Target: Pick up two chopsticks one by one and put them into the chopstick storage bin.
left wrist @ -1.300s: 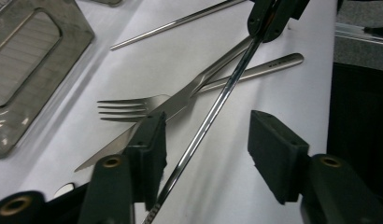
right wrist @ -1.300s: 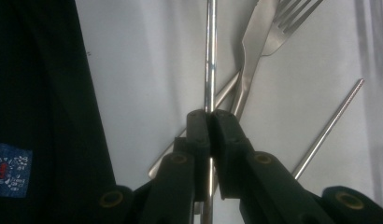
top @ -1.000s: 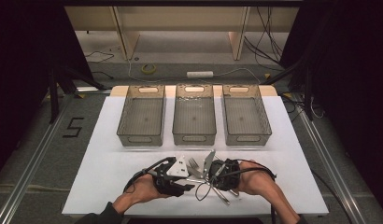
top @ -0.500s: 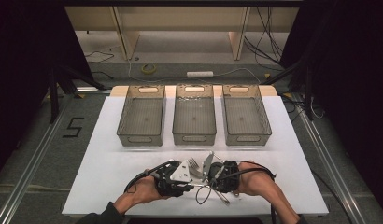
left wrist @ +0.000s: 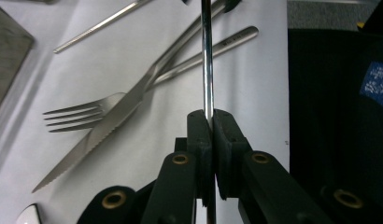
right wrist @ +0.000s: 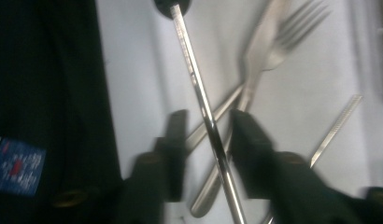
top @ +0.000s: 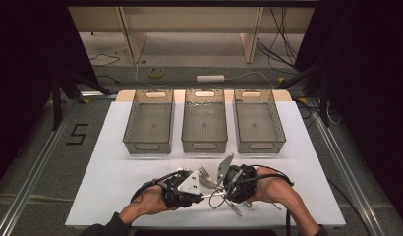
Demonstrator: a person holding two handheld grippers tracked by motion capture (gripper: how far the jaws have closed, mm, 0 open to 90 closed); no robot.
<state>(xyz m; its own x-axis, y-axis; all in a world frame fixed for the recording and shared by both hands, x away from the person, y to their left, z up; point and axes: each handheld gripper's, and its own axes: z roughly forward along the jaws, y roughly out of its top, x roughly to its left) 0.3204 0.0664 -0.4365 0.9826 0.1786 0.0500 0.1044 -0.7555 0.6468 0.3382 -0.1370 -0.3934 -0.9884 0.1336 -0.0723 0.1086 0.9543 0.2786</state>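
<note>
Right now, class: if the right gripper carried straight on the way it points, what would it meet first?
The thin steel rod, which already runs between the open right gripper. Past it lie the crossed steel fork and knife handle on the white table, though depth is unclear.

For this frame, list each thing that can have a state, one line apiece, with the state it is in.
Left gripper: shut on the metal rod, lifted off the table.
Right gripper: open, jaws either side of the same rod.
Fork: lying flat on the white table.
Knife: lying across the fork.
Left bin: looks empty.
Middle bin: looks empty.
Right bin: looks empty.
</note>
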